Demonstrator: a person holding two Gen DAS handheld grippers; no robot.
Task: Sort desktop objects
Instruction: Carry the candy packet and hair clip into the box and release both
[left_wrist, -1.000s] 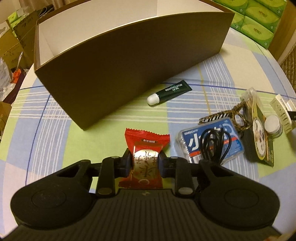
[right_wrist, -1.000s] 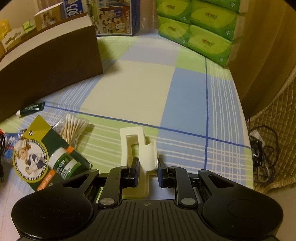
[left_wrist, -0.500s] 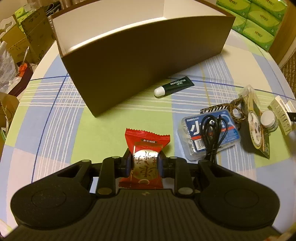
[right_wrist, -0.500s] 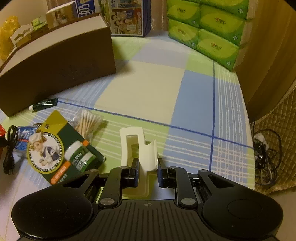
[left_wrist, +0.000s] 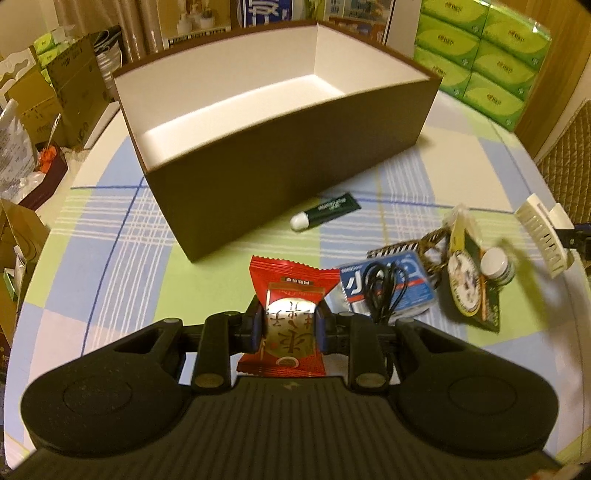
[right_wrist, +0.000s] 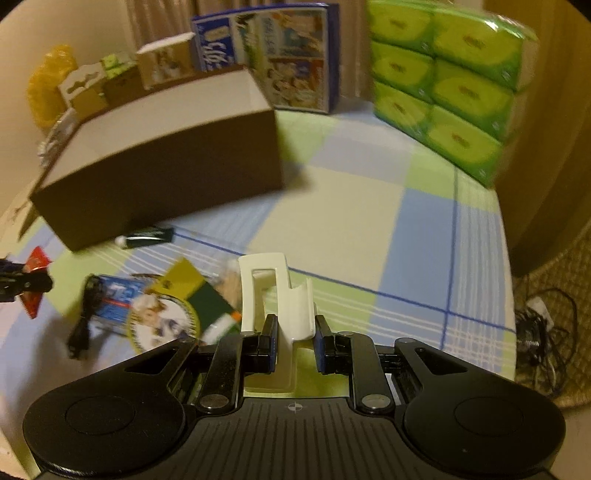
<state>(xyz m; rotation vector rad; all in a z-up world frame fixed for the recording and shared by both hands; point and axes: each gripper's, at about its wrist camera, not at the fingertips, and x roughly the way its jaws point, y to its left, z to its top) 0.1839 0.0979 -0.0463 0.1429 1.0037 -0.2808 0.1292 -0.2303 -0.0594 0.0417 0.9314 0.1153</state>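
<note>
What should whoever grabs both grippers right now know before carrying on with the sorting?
Left gripper: shut on the red snack packet, held above the table.
Right gripper: shut on the white hair clip, also lifted.
Brown box: open, nothing visible inside.
Still on the cloth: lip balm tube, blue case with black cable on it, green card with jar, cotton swabs, patterned clip.
Done: two picks. Left: drop both in the box, then the rest.

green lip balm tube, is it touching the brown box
Apart. The left wrist view shows the green lip balm tube lying on the tablecloth in front of the brown box, with a strip of cloth visible between its tail and the box's base.
</note>
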